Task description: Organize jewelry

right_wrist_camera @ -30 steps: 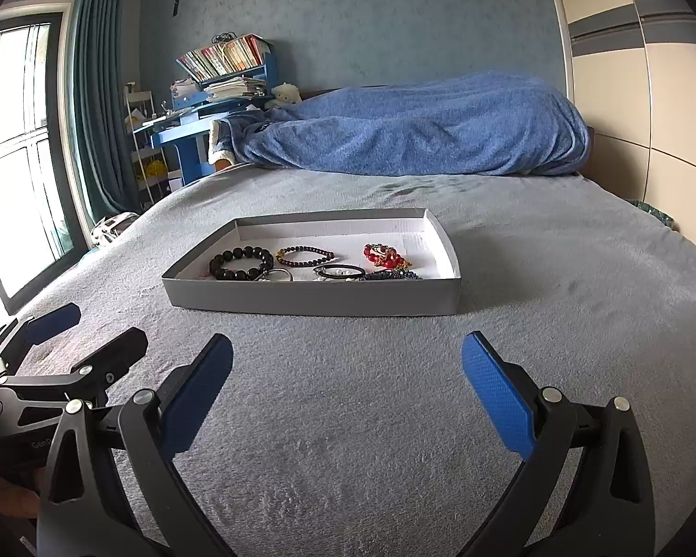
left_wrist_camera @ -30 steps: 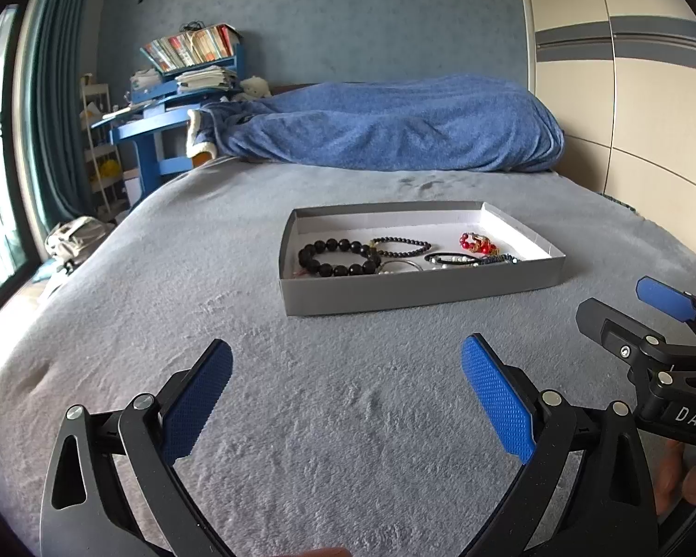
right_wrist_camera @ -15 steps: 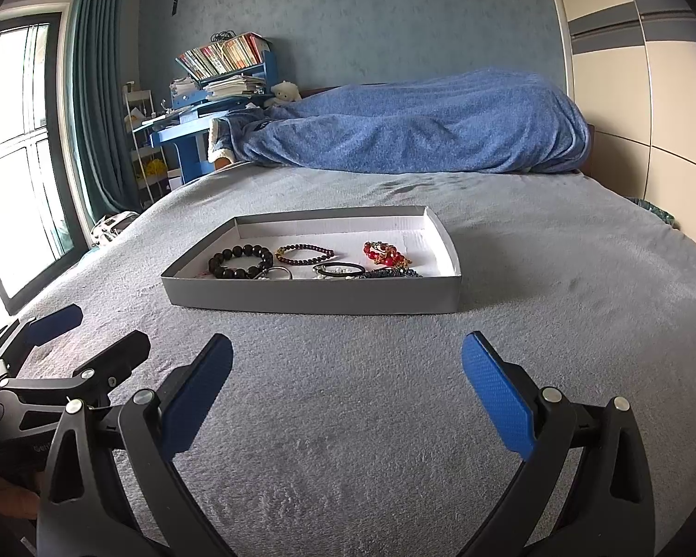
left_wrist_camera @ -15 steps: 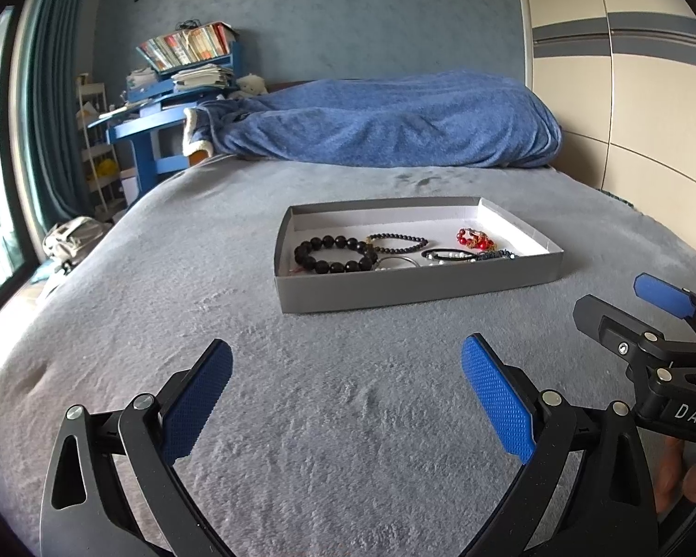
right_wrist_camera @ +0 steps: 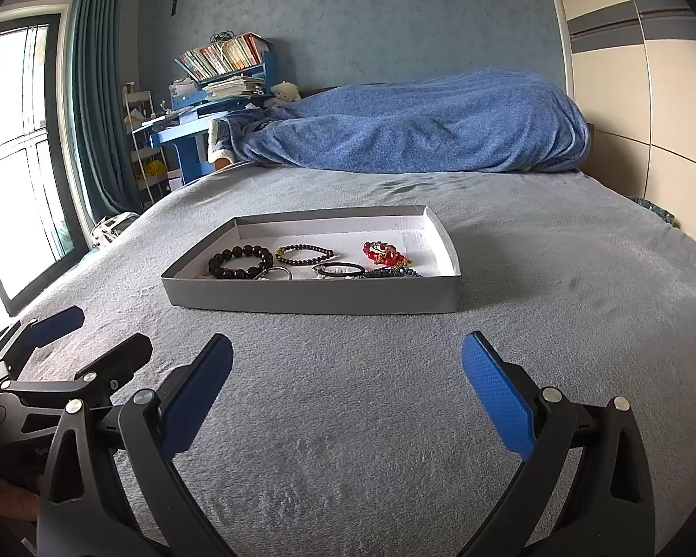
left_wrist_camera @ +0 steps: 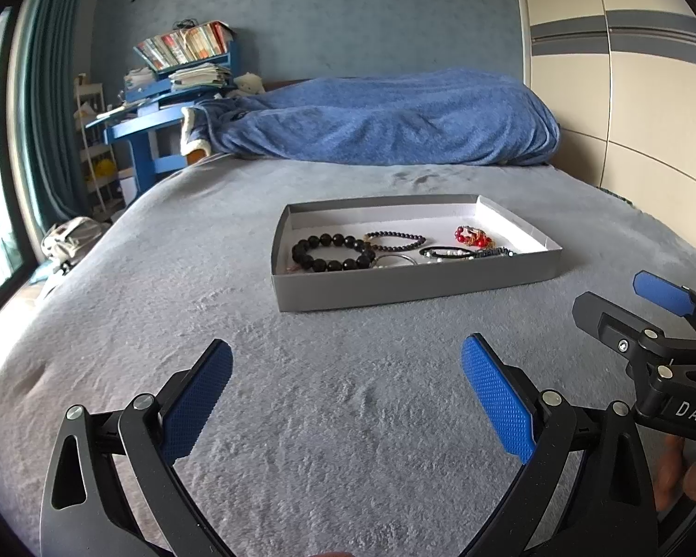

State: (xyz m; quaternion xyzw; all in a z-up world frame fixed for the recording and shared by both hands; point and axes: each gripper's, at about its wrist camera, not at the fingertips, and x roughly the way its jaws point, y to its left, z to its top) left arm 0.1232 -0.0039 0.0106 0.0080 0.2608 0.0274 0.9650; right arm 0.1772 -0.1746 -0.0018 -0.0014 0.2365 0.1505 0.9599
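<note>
Both grippers are spread wide with nothing in them: the left gripper (left_wrist_camera: 346,397) and right gripper (right_wrist_camera: 346,394) hang over the grey bedspread (left_wrist_camera: 162,288), short of the grey tray (left_wrist_camera: 413,285). The tray holds a chunky black bead bracelet (left_wrist_camera: 331,253), a thin dark bead bracelet (left_wrist_camera: 396,240), a red bead piece (left_wrist_camera: 472,236) and a black band (right_wrist_camera: 338,270). Only the right view shows the window (right_wrist_camera: 14,148); the left view catches fingers (left_wrist_camera: 682,471) at its right edge.

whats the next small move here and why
Probably ease the right gripper forward toward the grey tray. Both sets of jaws stand open and empty, well short of it over the grey bedspread, and the bracelets, such as the black bead bracelet, all lie inside. The left gripper could follow.
</note>
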